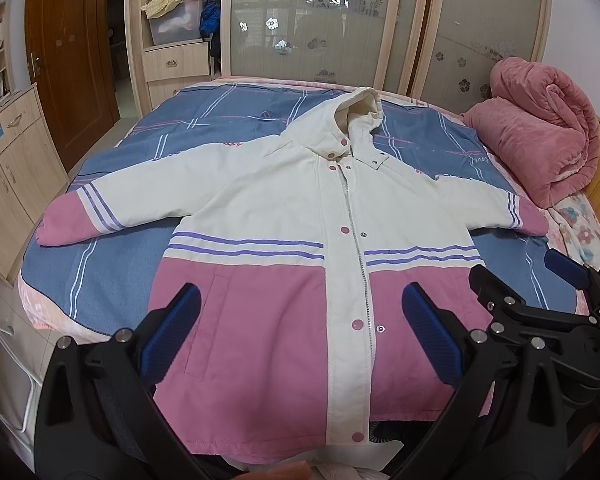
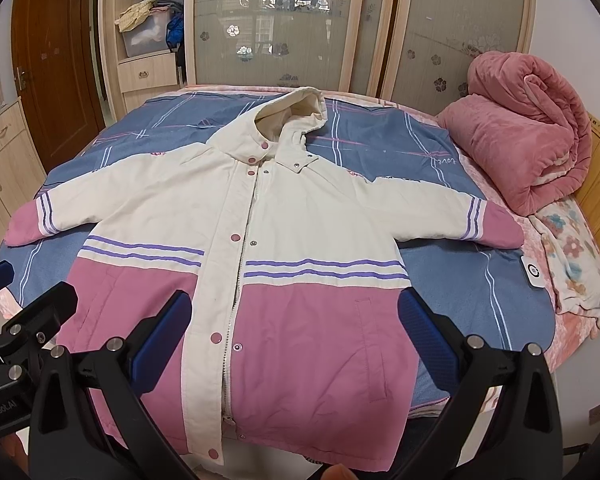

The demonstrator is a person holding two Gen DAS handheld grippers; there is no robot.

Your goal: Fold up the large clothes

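A cream and pink hooded jacket (image 1: 300, 208) lies flat and face up on the bed, sleeves spread out to both sides, hood pointing away; it also shows in the right wrist view (image 2: 284, 216). My left gripper (image 1: 300, 332) is open and empty, hovering above the jacket's pink hem. My right gripper (image 2: 294, 334) is open and empty, also above the hem. The right gripper shows at the right edge of the left wrist view (image 1: 540, 276).
The bed has a blue striped sheet (image 1: 124, 264). A rolled pink blanket (image 2: 528, 136) lies at the right by the wooden headboard. A wardrobe (image 1: 340, 20) stands behind the bed, a cabinet (image 1: 8, 168) and a door to the left.
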